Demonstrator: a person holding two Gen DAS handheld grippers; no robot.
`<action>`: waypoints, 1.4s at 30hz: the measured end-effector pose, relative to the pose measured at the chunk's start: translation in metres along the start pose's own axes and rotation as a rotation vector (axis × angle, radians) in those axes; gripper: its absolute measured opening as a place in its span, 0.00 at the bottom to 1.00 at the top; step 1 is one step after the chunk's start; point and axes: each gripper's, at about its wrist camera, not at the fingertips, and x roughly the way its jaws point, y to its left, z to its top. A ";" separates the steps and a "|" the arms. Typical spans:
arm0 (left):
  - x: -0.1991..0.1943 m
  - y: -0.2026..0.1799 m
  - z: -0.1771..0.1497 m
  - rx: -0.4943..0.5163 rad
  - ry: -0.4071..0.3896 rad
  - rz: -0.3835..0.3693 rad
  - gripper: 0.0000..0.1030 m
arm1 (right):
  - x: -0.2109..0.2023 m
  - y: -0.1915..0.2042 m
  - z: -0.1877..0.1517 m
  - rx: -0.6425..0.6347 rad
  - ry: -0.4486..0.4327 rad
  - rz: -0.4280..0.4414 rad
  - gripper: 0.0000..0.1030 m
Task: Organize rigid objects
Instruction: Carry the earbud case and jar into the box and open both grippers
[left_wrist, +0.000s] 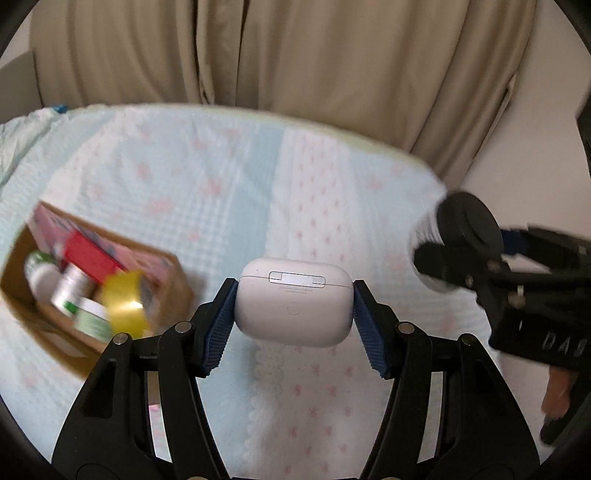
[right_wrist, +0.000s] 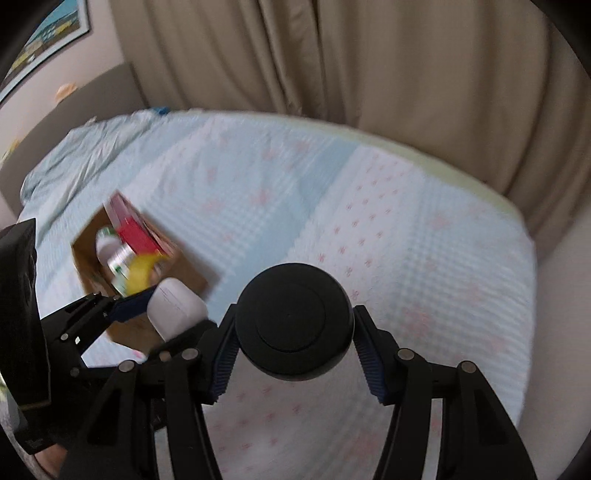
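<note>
My left gripper (left_wrist: 293, 306) is shut on a white earbuds case (left_wrist: 293, 302) and holds it above the bed; it also shows in the right wrist view (right_wrist: 175, 308). My right gripper (right_wrist: 293, 328) is shut on a white bottle with a round black cap (right_wrist: 293, 325), seen cap-first; it also shows in the left wrist view (left_wrist: 465, 229) at the right. An open cardboard box (left_wrist: 177, 280) lies on the bed at the left, holding a red box (left_wrist: 90, 254), a yellow tape roll (left_wrist: 123, 302) and white-green jars (left_wrist: 70, 288). The box shows in the right wrist view (right_wrist: 85, 258) too.
The bed has a pale blue and white quilt (left_wrist: 258, 177) with pink bows. Beige curtains (left_wrist: 295, 51) hang behind its far edge. A crumpled blue sheet (right_wrist: 85, 155) lies at the far left. A framed picture (right_wrist: 48, 37) hangs on the wall.
</note>
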 end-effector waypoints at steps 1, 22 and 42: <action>-0.014 0.002 0.007 0.007 -0.007 -0.003 0.57 | -0.019 0.010 0.004 0.006 -0.012 -0.032 0.53; -0.188 0.199 0.091 0.086 -0.016 -0.056 0.57 | -0.122 0.187 0.062 0.295 -0.118 -0.138 0.53; -0.063 0.345 0.113 0.264 0.277 -0.112 0.57 | 0.052 0.272 0.069 0.568 0.143 -0.176 0.53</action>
